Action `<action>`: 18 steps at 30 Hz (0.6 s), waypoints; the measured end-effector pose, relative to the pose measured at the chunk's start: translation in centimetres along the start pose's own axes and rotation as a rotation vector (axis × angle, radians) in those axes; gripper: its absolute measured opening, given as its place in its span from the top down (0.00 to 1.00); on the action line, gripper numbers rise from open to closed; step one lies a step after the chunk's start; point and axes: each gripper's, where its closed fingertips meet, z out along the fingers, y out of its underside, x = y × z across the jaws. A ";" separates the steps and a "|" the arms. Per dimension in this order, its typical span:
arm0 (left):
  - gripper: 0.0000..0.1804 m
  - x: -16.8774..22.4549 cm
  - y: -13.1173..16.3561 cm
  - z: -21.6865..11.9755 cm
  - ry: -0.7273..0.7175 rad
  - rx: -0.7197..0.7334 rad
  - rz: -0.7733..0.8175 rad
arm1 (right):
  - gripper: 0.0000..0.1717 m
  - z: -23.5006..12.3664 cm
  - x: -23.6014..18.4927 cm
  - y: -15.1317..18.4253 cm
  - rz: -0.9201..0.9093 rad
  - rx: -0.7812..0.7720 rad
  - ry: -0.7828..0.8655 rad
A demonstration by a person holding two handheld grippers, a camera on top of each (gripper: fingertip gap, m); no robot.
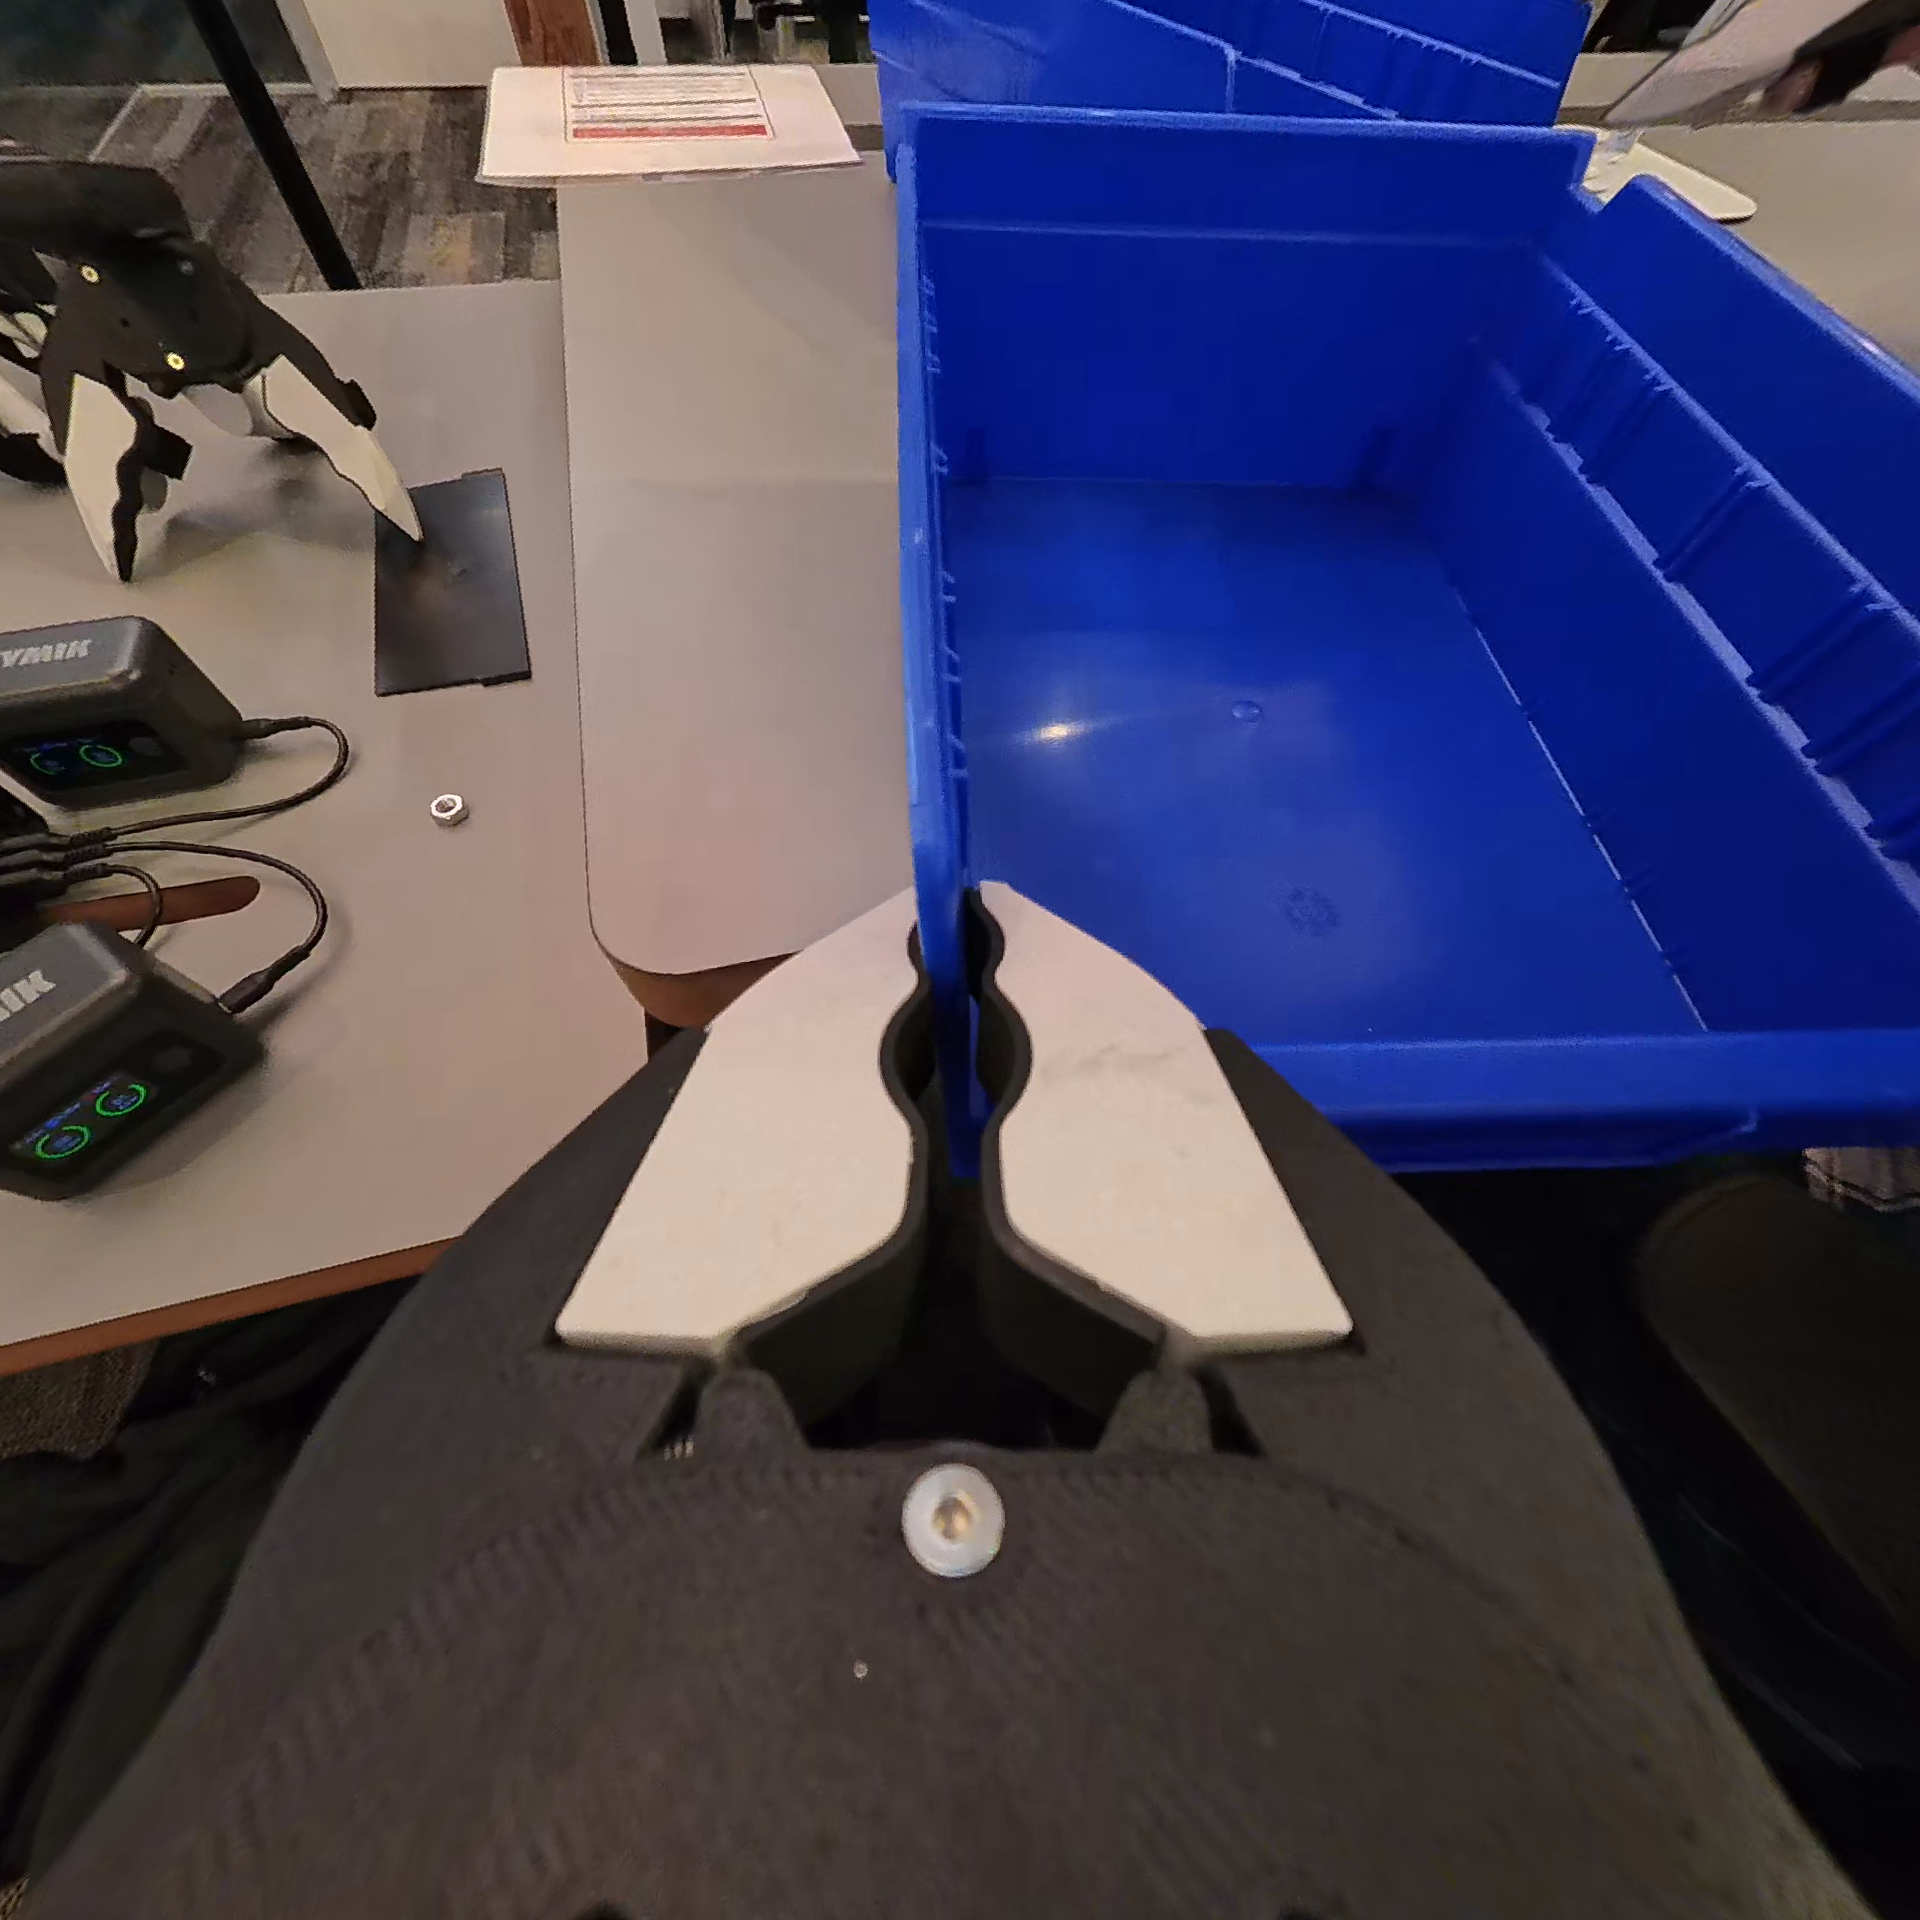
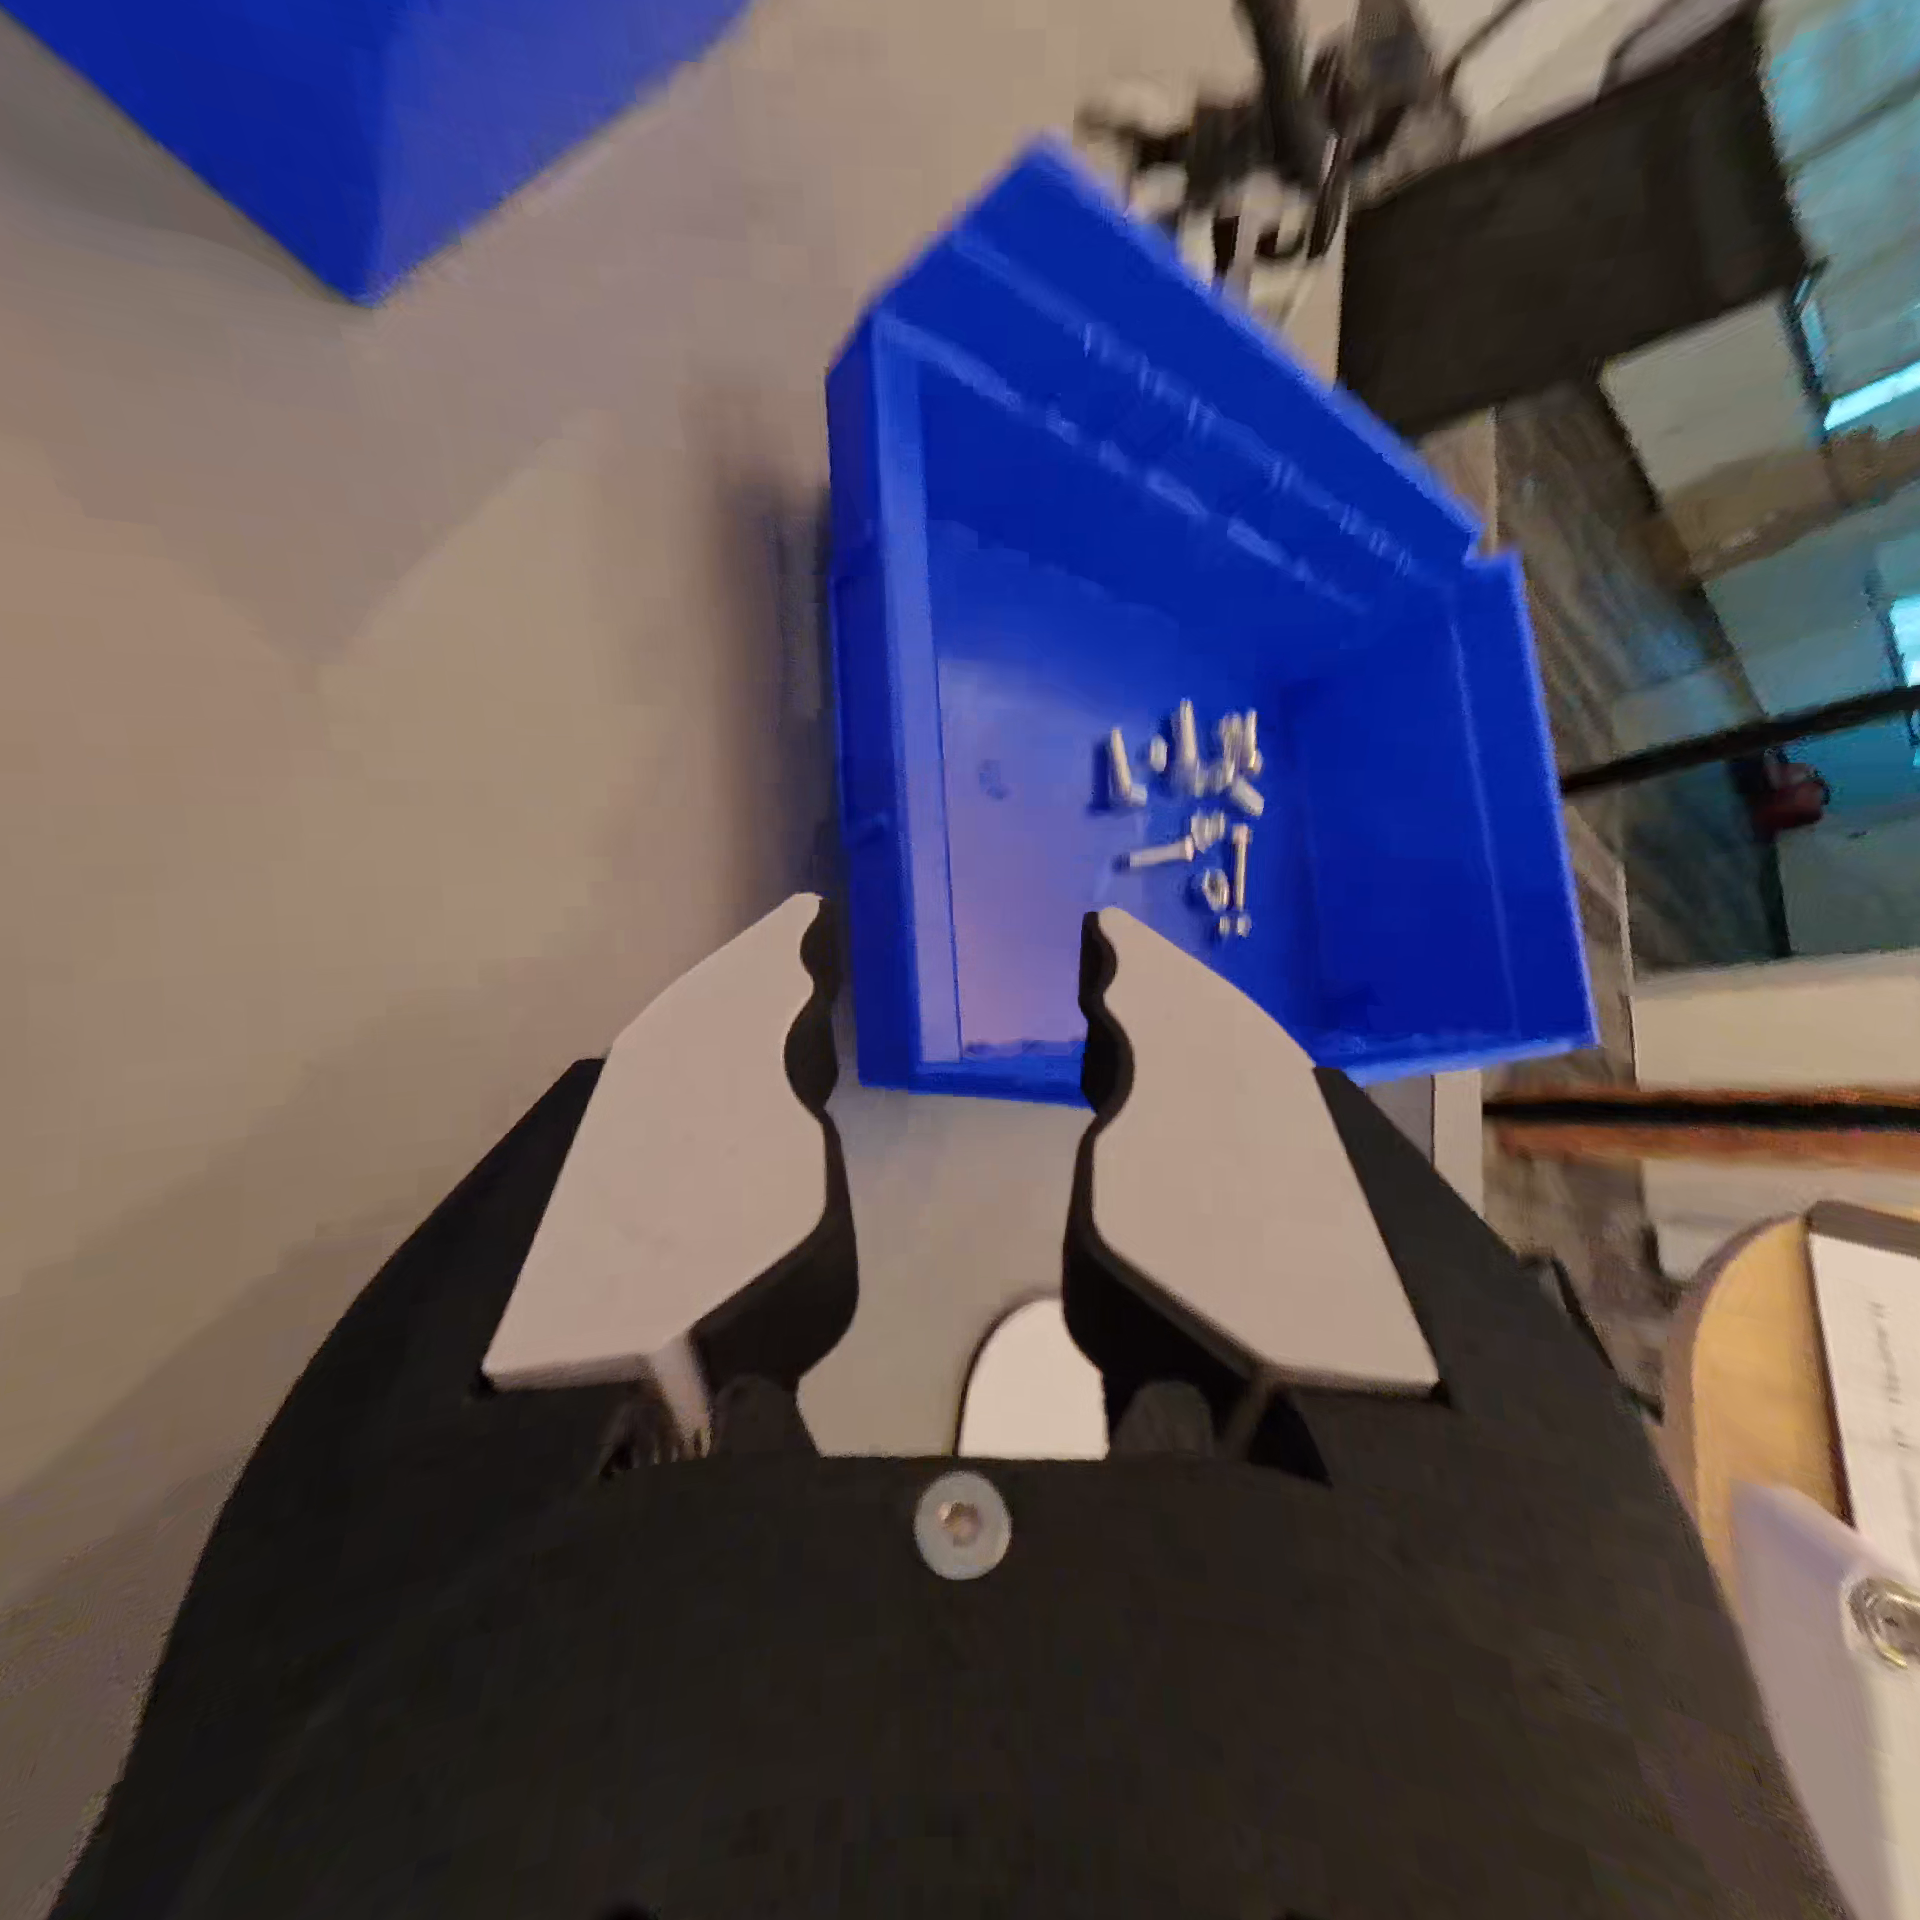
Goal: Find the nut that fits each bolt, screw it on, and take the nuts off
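In the left wrist view my left gripper (image 1: 961,904) is shut on the left side wall of a large blue bin (image 1: 1195,343), near its front corner. The wall sits pinched between both pads, and nothing lies in this bin. A single silver nut (image 1: 449,809) lies on the grey table to the left. In the right wrist view, which is blurred, my right gripper (image 2: 956,914) is open and holds nothing. It hovers over the near left corner of a smaller blue bin (image 2: 1455,831). Several silver bolts and nuts (image 2: 1195,800) lie in that bin.
Another gripper (image 1: 208,416) stands on the table at far left, over a black plate (image 1: 452,582). Two black devices with cables (image 1: 114,707) lie near the table's left front edge. A printed sheet (image 1: 665,114) and another blue bin (image 1: 1247,52) sit behind. My hands' fingertips stand some 50 cm from each other.
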 end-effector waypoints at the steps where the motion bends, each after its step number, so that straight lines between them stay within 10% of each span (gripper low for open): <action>1: 0.99 0.0 0.0 0.0 -0.002 0.000 -0.002 | 0.69 0.7 0.1 1.0 -0.013 -0.073 0.001; 14: 0.99 0.1 -0.1 0.3 0.009 0.000 -0.007 | 0.93 3.6 -0.6 3.8 -0.065 -0.234 -0.016; 18: 0.99 0.1 -0.1 0.3 0.014 -0.005 -0.004 | 0.80 3.9 -0.6 4.1 -0.109 -0.253 0.000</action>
